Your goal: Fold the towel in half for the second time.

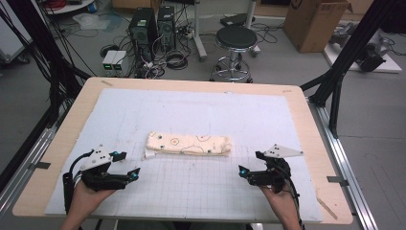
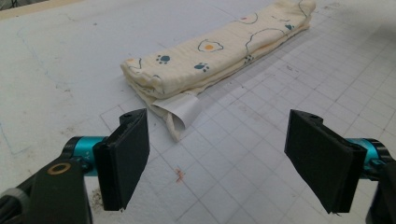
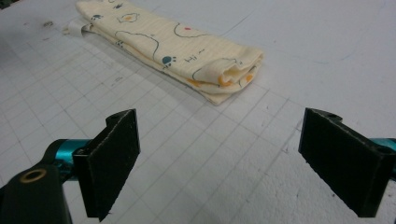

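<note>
Folded cloth [image 1: 188, 143], cream with paw prints and outline drawings, lies at the centre of the high view on the white gridded mat [image 1: 201, 187], a white tag poking out at its left end. Nearer, at the lower left of that frame, the left gripper [image 1: 127, 166] rests on the mat with jaws spread wide, empty. At the lower right, the right gripper [image 1: 252, 163] sits likewise, jaws apart and holding nothing. Both are near the cloth without touching. Beyond the wooden table [image 1: 306, 120], a black stool [image 1: 235, 39] stands on the floor.
</note>
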Tool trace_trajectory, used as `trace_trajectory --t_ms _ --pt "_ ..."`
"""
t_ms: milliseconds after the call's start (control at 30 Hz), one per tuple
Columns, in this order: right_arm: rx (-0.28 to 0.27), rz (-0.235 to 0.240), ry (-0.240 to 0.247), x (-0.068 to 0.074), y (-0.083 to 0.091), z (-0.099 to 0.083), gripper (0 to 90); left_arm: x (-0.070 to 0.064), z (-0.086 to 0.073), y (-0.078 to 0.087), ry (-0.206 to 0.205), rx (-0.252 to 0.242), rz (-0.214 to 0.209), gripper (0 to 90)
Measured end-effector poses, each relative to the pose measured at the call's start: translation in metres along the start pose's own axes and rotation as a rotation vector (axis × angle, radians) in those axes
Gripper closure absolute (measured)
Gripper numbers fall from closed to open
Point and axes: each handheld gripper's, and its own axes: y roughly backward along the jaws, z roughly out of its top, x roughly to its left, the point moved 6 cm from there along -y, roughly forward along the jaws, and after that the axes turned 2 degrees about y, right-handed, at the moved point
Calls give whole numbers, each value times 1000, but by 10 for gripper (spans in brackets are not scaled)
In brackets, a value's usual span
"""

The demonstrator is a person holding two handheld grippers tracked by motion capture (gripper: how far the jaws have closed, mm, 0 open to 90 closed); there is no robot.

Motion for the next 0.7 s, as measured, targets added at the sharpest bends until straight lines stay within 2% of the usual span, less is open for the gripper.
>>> trace_trajectory --t_ms 467,700 --pt "-15 -19 4 1 11 -13 120 0 -13 7 8 0 14 225" --pt "-13 -22 11 6 15 -20 120 -4 -17 9 -15 7 19 225"
